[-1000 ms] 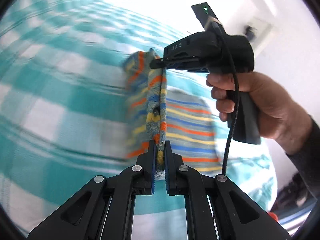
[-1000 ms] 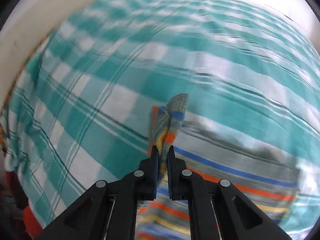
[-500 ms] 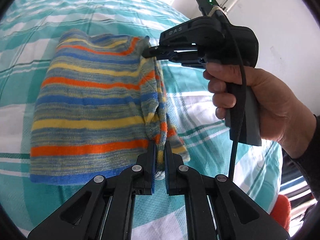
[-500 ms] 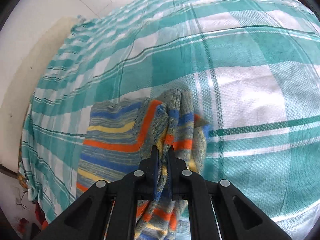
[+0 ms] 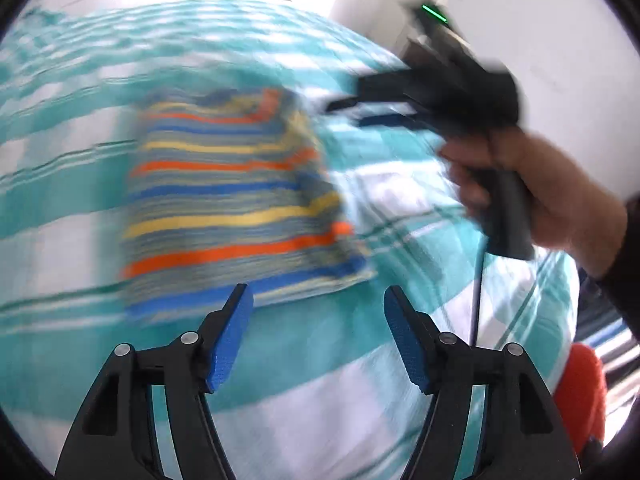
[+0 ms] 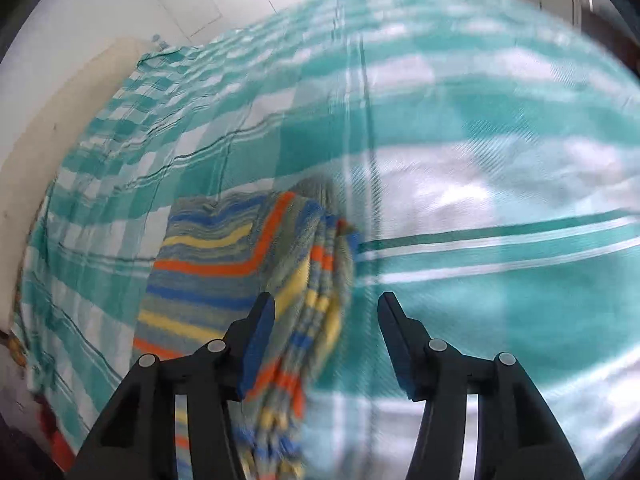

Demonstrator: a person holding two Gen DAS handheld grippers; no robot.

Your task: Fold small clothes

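Bed (image 5: 340, 412), teal-and-white check cover, fills both views; it serves as the folding surface.

Garment (image 5: 228, 208): small striped knit, bands of blue, orange, yellow and grey-green. Lies on the bed, left of centre in the left wrist view, roughly rectangular and flat there. Its right edge is bunched into a thicker ridge in the right wrist view; likely the flap just laid over. Fold looks made but not smoothed.

Left gripper (image 5: 318, 336): jaws have just been opening and stand spread, nothing between them, garment's near edge just beyond the tips.

Right gripper (image 6: 326, 336): jaws have just been opening, now spread. The bunched edge runs between them, close by the left pad, not pinched. Both views blurred.
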